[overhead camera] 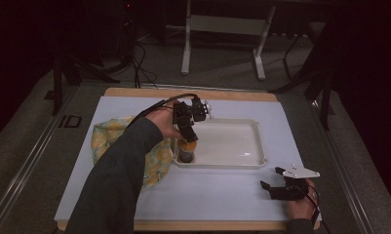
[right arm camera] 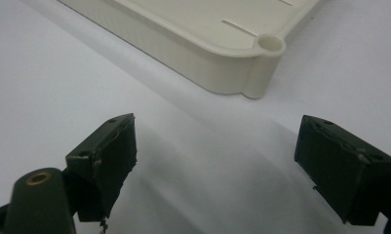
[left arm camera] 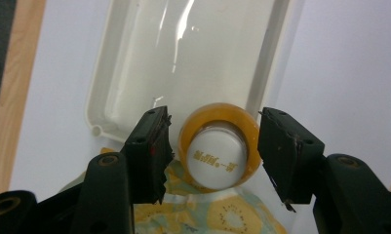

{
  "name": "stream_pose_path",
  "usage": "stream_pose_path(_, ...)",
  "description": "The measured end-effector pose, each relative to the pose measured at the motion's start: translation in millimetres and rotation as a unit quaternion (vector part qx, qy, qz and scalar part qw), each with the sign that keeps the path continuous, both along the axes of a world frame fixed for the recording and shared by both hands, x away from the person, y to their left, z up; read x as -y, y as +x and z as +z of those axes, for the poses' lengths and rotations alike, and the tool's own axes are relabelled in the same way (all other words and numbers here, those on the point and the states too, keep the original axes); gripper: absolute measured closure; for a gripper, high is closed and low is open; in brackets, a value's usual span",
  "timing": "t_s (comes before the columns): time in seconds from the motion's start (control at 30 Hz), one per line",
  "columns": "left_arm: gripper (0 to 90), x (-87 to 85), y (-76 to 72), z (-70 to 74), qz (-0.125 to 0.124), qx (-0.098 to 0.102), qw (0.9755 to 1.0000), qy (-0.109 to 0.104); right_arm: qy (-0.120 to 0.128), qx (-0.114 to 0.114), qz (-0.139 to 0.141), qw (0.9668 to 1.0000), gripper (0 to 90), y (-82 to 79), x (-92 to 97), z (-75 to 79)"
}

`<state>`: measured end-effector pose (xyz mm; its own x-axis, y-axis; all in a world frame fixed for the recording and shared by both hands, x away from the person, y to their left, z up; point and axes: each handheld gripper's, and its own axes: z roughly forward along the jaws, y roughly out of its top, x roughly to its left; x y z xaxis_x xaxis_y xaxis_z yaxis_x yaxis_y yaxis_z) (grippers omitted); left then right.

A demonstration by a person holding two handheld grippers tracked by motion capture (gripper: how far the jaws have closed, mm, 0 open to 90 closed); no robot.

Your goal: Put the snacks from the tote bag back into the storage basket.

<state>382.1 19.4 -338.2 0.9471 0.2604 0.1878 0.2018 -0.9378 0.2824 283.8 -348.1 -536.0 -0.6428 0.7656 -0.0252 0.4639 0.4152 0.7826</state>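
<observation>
I have the left gripper (left arm camera: 212,156) over the bottle (left arm camera: 218,146), jaws apart on both sides of its white cap and not touching it; the bottle stands upright in the near-left corner of the tray (overhead camera: 254,141), so I judge this the release or the grasp, and next I need a straight lift w/o tipping it. Bottle is smooth orange plastic, round; tray is glossy cream w/ rounded corners; patterned cloth (overhead camera: 105,139) lies soft just beside it; right gripper (overhead camera: 276,187) rests apart on the white mat (overhead camera: 217,190), holding nothing.
</observation>
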Motion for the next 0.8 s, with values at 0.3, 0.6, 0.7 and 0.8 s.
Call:
stream_pose_path(0.3, 46.0, -0.8, -2.7, 3.2, -0.005, 0.007, 0.9997, -0.021, 0.0, 0.0, 0.0, 1.0, 15.1, 0.0, 0.0, 0.0)
stream_pose_path(0.6, 46.4, -4.0, -4.1, 7.3, -0.005, 0.01, 0.9985, -0.053, 0.0, 0.001, 0.0, 1.0, 15.1, -0.1, 0.0, 0.0)
stream_pose_path(0.7, 46.1, -6.3, -5.5, 9.5, -0.004, 0.014, 0.9974, -0.071, 0.0, 0.001, 0.0, 1.0, 15.1, -0.1, 0.1, 0.0)
stream_pose_path(0.8, 45.7, -8.1, -6.1, 9.8, 0.0, 0.019, 0.9967, -0.079, 0.0, 0.001, 0.0, 1.0, 15.1, -0.1, 0.1, 0.1)
